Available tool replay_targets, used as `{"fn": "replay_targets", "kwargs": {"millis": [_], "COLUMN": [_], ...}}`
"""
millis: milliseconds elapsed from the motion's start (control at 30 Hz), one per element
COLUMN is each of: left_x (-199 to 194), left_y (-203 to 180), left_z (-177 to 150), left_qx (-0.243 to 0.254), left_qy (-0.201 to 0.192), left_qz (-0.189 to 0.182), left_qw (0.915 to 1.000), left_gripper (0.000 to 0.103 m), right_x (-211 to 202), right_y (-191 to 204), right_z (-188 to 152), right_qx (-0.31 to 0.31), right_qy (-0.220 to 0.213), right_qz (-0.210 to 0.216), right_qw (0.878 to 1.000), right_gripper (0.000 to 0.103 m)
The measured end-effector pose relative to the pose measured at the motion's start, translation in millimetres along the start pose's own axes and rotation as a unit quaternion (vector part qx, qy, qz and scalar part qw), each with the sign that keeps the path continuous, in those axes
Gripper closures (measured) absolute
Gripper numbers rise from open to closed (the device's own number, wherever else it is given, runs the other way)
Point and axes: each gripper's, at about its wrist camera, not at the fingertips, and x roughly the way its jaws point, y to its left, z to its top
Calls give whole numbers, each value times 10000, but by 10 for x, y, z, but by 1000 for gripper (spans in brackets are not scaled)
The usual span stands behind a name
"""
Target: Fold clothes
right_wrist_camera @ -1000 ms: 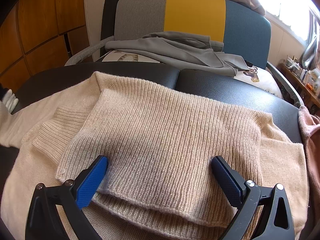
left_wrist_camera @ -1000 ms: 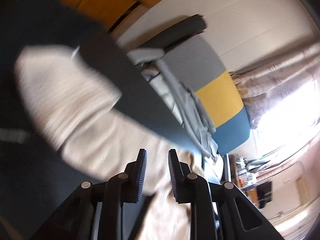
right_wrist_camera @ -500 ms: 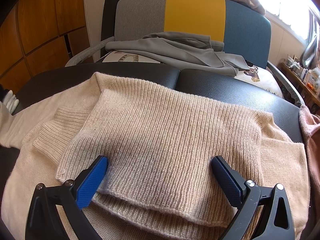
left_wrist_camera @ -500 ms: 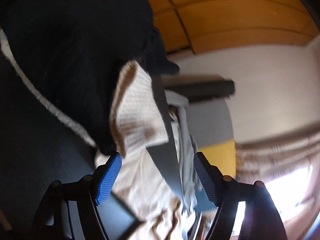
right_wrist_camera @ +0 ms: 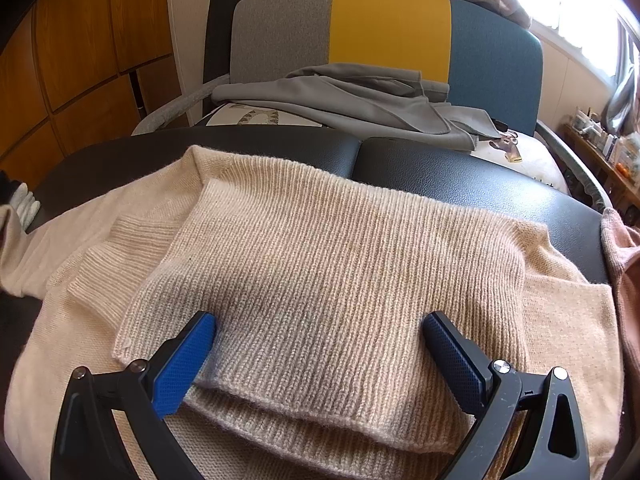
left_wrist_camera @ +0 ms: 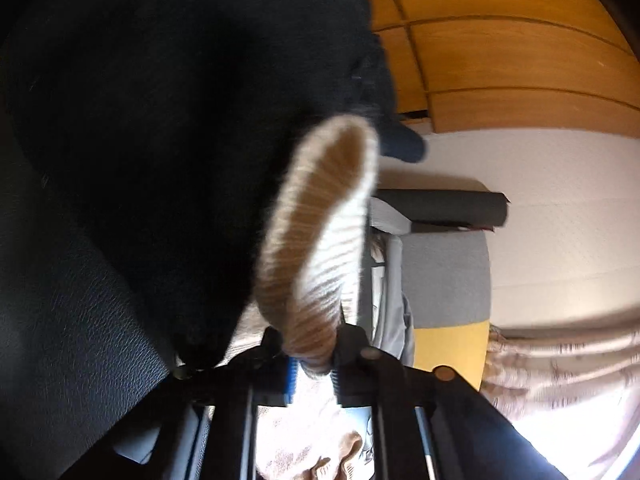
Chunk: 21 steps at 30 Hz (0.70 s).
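Mostly hidden: the left wrist view is filled at upper left by a dark, blurred mass (left_wrist_camera: pixel 168 120) whose nature I cannot tell
Left claw (left_wrist_camera: pixel 312 372): its jaws have just been closing and now pinch a ribbed cream cuff (left_wrist_camera: pixel 320 248); the fingertips are buried in the knit, and only a strip of blue pad shows
Cuff: it rises from the pinch as a rounded loop, out of focus at its top edge
Right claw (right_wrist_camera: pixel 320 344): spread wide, its blue pads (right_wrist_camera: pixel 184 360) resting on or just above the fabric; contact cannot be judged
Cream sweater (right_wrist_camera: pixel 328 264): lies on the black padded tabletop (right_wrist_camera: pixel 480 184), with a ribbed panel folded over the body; its near hem is cut off by the claw arms and the lower edge of the frame
Sleeve at left (right_wrist_camera: pixel 32 248): runs out of the frame, its end unseen
Pinkish garment (right_wrist_camera: pixel 624 264): only an edge shows at the right border
Grey garment (right_wrist_camera: pixel 360 100): heaped on the chair (right_wrist_camera: pixel 388 28) with the grey, yellow and blue back, covering most of the seat
Printed cushion (right_wrist_camera: pixel 256 116): its pattern is partly covered and cannot be made out
Shelf clutter at far right (right_wrist_camera: pixel 600 140): too small to identify
Writing: no readable brand or label anywhere
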Motion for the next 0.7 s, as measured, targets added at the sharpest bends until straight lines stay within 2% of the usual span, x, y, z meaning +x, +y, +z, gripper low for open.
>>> {"fn": "replay_targets", "kwargs": {"millis": [100,233,400,600,700], "left_x": [-4,100,295,694,682], "left_y": [-338,-738,-1114,-1345,-1276], "left_z": [-150,-491,-1002,-1653,-2113], "left_qx": [1125,2258,3357,4309,4675], "left_qy": [86,506,1168,2124,2498], "left_qz": [-33,-208,-432,-373,-412], "left_qw": [9936,9726,9337,8762,8470], "left_gripper": [94,94,94,94,94], "right_x": [1,1,-11,-7,-2], "right_y": [10,9,-13,-12,-13], "right_z": [-6,-3,2,1,6], "right_qx": [11,11,-2,0,6], "right_qy": [-9,-11,-7,-11,-11], "right_qz": [-4,0,7,15,19], "right_qw": [10000,10000,10000,10000,10000], "right_gripper": [0,0,0,0,0]}}
